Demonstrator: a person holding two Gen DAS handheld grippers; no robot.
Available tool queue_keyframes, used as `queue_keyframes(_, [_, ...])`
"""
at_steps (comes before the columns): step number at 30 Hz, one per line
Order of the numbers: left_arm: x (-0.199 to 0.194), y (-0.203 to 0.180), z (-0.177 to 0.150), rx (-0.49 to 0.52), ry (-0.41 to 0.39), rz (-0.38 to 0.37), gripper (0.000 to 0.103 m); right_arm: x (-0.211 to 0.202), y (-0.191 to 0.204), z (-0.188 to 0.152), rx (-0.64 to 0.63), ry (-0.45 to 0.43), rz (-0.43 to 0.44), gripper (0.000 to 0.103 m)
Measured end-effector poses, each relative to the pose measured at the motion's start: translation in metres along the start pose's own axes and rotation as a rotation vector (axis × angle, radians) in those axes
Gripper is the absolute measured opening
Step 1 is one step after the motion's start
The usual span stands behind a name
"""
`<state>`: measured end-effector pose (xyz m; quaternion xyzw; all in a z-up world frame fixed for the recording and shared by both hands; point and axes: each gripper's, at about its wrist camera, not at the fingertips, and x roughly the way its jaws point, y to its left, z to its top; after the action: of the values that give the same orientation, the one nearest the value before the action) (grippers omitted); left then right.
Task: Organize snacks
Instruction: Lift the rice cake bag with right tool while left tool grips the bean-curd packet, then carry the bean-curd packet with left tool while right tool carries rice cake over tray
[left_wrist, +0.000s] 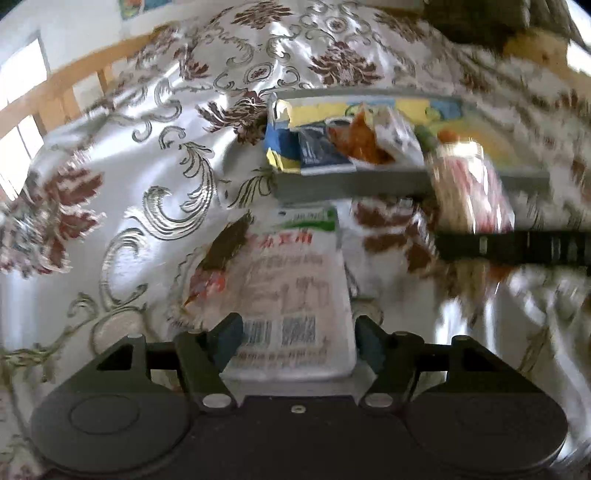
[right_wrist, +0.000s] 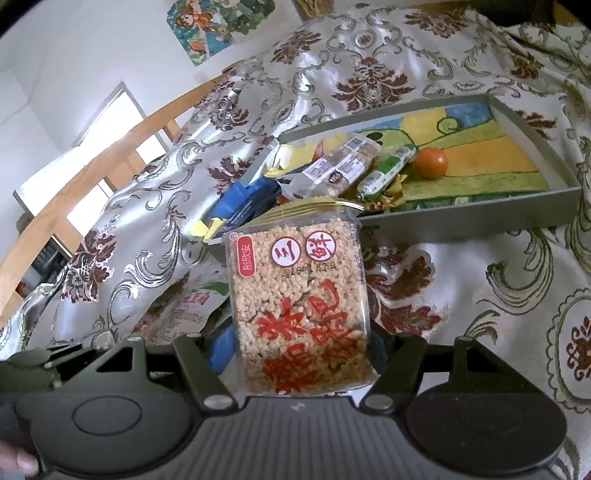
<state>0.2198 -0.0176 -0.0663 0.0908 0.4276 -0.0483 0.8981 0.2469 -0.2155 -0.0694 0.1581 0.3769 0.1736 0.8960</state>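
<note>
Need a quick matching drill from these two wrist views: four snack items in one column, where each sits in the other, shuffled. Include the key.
Items
1. puffed rice cake pack
2. orange fruit
3. green sausage stick
4. white snack packet

Places
A. on the tablecloth in front of the tray, between the left tool fingers
B. inside the grey tray, alone on the painted bottom
C. between the right tool fingers, outside the tray
D. inside the tray, lying next to the clear wrapped pack

Pairs: 1-C, 2-B, 3-D, 4-A
</note>
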Motion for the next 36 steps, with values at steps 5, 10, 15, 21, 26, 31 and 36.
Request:
queue_keyframes(5, [0.003, -0.031, -0.014, 0.264, -0.081, 0.243, 0.089, -0.004, -0.001, 0.001, 0.006, -0.017, 0.003, 0.074])
queue_keyframes(10, [0.015, -0.043, -0.015, 0.442, -0.122, 0.323, 0.076, -0.007, -0.002, 0.003, 0.006, -0.035, 0.001, 0.074])
queue_keyframes(15, [0.019, -0.06, -0.019, 0.639, -0.148, 0.355, 0.046, -0.006, -0.002, 0.004, 0.0, -0.043, 0.002, 0.074])
queue_keyframes(21, [0.028, -0.054, -0.009, 0.753, -0.096, 0.421, 0.008, -0.008, 0.009, 0.007, -0.076, -0.086, 0.008, 0.074])
queue_keyframes(26, [0.016, -0.035, 0.011, 0.665, -0.08, 0.379, 0.003, -0.008, 0.018, 0.012, -0.118, -0.119, 0.02, 0.074])
queue_keyframes(31, [-0.004, -0.009, 0.045, 0.368, -0.039, 0.232, 0.003, -0.008, 0.018, 0.017, -0.123, -0.149, 0.017, 0.074])
queue_keyframes(36, [-0.021, 0.015, 0.066, 0.102, -0.013, 0.059, 0.002, -0.011, 0.012, 0.025, -0.093, -0.181, 0.021, 0.074])
